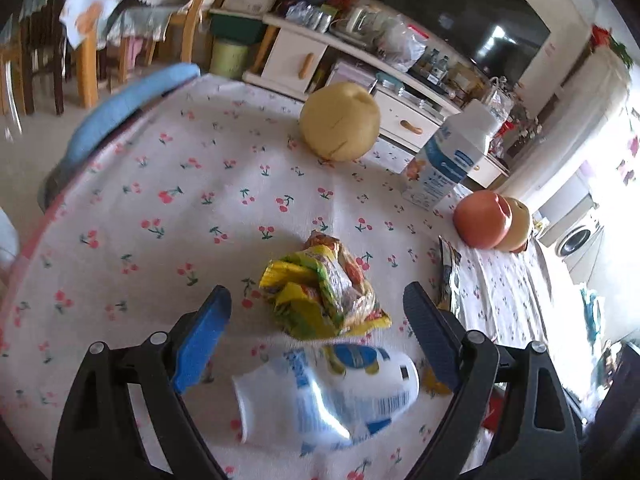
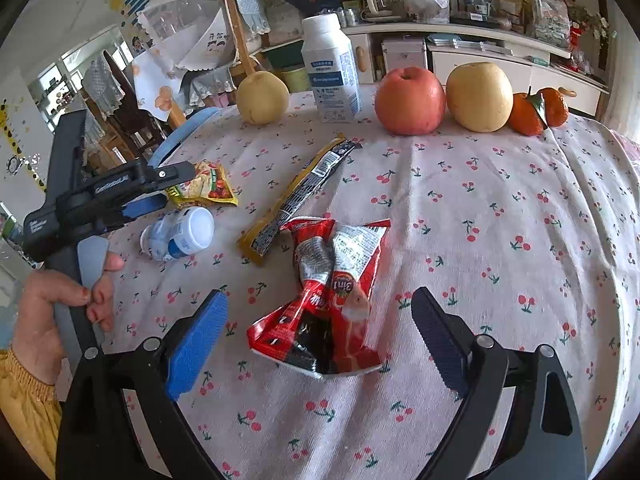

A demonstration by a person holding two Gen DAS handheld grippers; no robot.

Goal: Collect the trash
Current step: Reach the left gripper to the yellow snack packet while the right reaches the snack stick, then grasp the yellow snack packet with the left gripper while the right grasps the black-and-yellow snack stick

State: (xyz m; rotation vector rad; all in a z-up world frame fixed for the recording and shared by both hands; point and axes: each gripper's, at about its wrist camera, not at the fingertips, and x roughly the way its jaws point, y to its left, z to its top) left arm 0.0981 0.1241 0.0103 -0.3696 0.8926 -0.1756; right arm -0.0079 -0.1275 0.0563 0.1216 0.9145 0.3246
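My left gripper (image 1: 318,302) is open above the table, its jaws either side of a crumpled yellow-green wrapper (image 1: 324,296). A small white-and-blue bottle (image 1: 332,392) lies on its side just below it, between the arms. My right gripper (image 2: 320,306) is open, its jaws either side of a crumpled red snack wrapper (image 2: 332,300). In the right wrist view the left gripper (image 2: 160,188) hovers by the yellow wrapper (image 2: 208,186) and the bottle (image 2: 180,232). A long yellow-black wrapper (image 2: 296,196) lies between them.
A white carton (image 2: 330,68), a pear (image 2: 262,98), an apple (image 2: 410,100), a second pear (image 2: 480,96) and tangerines (image 2: 538,110) stand along the far edge of the cherry-print tablecloth (image 2: 500,240). A blue chair back (image 1: 120,108) is at the left edge.
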